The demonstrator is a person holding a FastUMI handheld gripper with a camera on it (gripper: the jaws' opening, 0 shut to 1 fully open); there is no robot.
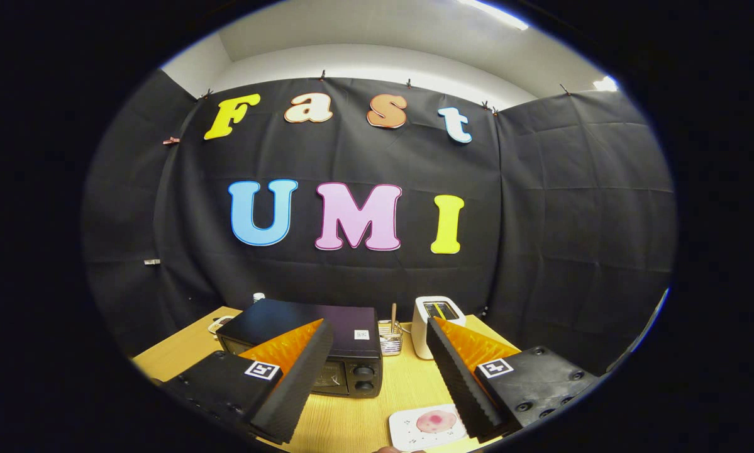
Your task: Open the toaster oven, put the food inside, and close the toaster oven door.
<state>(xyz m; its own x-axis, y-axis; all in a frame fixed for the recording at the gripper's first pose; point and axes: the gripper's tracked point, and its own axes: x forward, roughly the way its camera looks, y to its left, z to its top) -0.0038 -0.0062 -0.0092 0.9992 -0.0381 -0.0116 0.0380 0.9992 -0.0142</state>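
The gripper (380, 340) hangs above a wooden table (408, 384) with its two fingers spread wide apart and nothing between them but open air and tabletop. Each finger carries a small square marker on its upper face.

Just ahead of the left finger, and partly behind it, stands the toaster oven (326, 343), a dark box with its door shut. The finger covers most of the glass front; only the right strip of the face shows, with two round knobs one above the other. Whether anything sits inside cannot be told.

Below the right finger, nearer the camera than the oven, lies a white plate (424, 431) with the food (436, 421) on it, a pinkish round piece. The finger hides the plate's right side, and what kind of food it is stays hard to make out.

Beyond the gap between the fingers stands a small wire basket (390, 340) with a wooden stick rising from it, just beside the oven's right side. Right of the basket is a white pop-up toaster (432, 327), its lower right part behind the right finger. Behind the oven's left corner, a small dish and a bottle cap peek out, too small to identify.
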